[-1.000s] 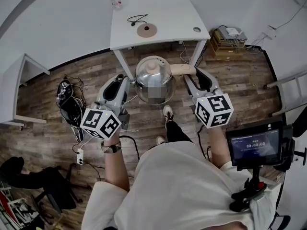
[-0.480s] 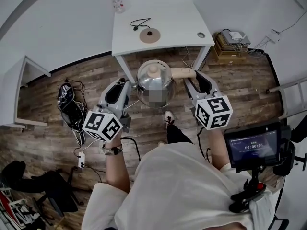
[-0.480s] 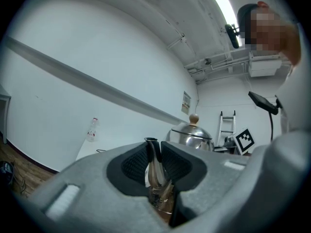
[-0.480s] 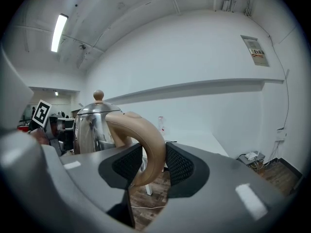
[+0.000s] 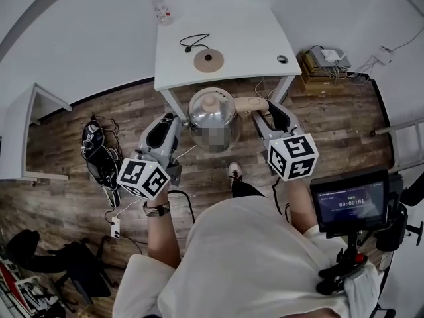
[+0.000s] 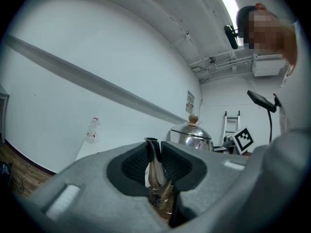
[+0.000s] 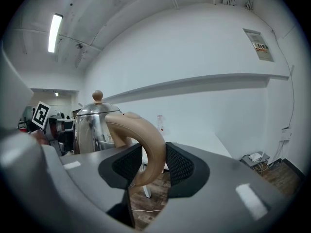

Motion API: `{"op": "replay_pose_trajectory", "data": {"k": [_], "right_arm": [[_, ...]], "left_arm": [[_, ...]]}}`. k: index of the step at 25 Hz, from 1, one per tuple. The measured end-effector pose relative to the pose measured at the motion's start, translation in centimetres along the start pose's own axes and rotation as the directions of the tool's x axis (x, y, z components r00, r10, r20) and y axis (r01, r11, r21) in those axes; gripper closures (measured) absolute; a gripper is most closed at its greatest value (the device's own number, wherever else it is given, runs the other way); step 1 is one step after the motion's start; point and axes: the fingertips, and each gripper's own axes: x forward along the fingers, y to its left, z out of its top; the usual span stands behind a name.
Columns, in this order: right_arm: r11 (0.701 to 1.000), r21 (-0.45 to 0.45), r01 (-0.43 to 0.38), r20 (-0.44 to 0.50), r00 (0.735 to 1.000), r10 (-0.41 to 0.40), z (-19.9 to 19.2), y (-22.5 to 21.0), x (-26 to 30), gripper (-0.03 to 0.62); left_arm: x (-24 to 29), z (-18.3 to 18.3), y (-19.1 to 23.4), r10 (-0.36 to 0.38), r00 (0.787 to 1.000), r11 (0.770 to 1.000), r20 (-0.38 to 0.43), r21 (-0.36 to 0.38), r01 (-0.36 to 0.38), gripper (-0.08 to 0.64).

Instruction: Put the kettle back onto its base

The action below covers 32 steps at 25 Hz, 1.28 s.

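left gripper (image 6: 156, 155) pinches spout (image 6: 154, 171) | right gripper (image 7: 153, 165) clamps handle (image 7: 146, 135) | kettle (image 5: 212, 114) held just off table (image 5: 258, 32) near edge | base (image 5: 208, 60) farther, mid-table

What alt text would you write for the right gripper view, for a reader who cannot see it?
The right gripper is shut on the tan handle of a shiny steel kettle, with a white wall behind.

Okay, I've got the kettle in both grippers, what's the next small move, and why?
Probably carry the kettle forward over the table toward the round base. The right gripper grips its handle, the left gripper its spout, so the hold looks secure, yet the kettle hangs above the floor, short of the table edge.
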Motion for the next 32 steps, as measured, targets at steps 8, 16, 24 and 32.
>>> {"op": "replay_pose_trajectory", "data": {"k": [8, 16, 24, 32], "right_arm": [[1.0, -0.006, -0.023, 0.026, 0.999, 0.023, 0.9, 0.9, 0.4, 0.44], [0.999, -0.025, -0.036, 0.044, 0.998, 0.037, 1.3, 0.7, 0.6, 0.44], [0.997, -0.025, -0.077, 0.021, 0.997, 0.077, 3.3, -6.2, 7.4, 0.439], [0.994, -0.026, -0.106, 0.009, 0.994, 0.106, 4.6, -8.3, 10.7, 0.439]], "left_arm": [[-0.7, 1.4, 0.2, 0.01, 1.0, 0.999, 0.027, 0.035, -0.011, 0.479], [-0.6, 1.4, 0.1, 0.023, 0.998, 0.999, 0.061, 0.046, -0.026, 0.479], [8.4, 1.7, 2.8, 0.066, 0.997, 0.997, 0.051, 0.033, -0.067, 0.479], [11.3, 2.3, 4.3, 0.101, 0.993, 0.995, 0.054, 0.02, -0.102, 0.479]]}}
